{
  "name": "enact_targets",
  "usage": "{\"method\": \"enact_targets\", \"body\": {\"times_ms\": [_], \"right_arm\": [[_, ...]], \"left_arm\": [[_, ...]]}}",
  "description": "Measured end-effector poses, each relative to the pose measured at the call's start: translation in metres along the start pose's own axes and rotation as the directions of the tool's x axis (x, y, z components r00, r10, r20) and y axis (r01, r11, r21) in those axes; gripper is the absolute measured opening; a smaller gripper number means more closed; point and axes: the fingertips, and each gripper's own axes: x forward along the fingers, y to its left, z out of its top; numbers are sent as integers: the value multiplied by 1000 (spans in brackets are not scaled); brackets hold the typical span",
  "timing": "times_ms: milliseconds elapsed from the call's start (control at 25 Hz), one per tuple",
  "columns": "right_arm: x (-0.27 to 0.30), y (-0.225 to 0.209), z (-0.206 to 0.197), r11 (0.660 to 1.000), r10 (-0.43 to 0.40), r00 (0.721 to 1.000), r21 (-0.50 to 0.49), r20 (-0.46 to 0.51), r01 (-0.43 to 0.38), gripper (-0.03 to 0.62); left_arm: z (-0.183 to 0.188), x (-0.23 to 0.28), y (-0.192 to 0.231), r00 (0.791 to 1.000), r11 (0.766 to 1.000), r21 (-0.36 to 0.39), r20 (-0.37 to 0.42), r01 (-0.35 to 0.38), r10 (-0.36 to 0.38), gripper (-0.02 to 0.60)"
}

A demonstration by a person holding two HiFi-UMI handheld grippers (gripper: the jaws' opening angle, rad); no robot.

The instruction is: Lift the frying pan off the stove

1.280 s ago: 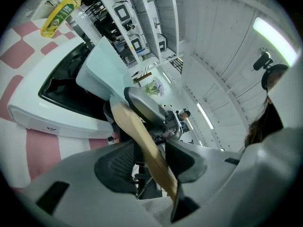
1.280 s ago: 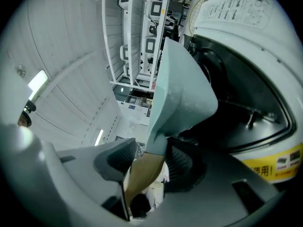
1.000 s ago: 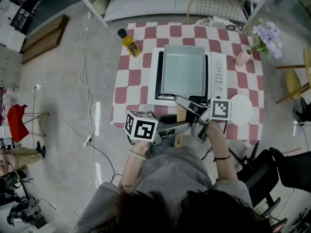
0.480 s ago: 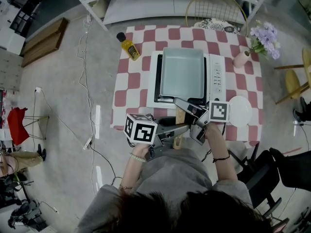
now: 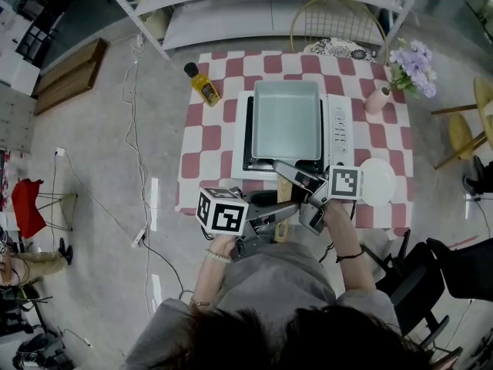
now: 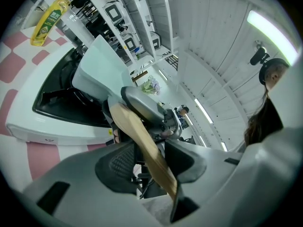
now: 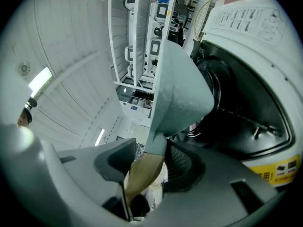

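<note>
The left tool [image 6: 147, 161] and right tool [image 7: 144, 167] both clamp the stiff wooden handle [image 6: 142, 143] of the pale blue-grey square metal frying pan [image 5: 286, 118], likely far-end heavy, sitting on the white stove [image 5: 340, 122] on the red-checked counter [image 5: 208, 141].

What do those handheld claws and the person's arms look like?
Left claw and right claw: grey plastic, dark ribbed pads, each carrying a white cube with black square markers. Grey top; a pale beaded bracelet, a dark wristband.
</note>
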Motion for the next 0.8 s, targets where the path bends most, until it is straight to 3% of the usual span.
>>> {"method": "enact_targets", "body": {"times_ms": [800], "right_arm": [[0, 41, 12, 996, 36, 999, -88, 32, -33, 195]], "left_arm": [[16, -8, -28, 1000, 994, 104, 15, 20, -22, 198]]}}
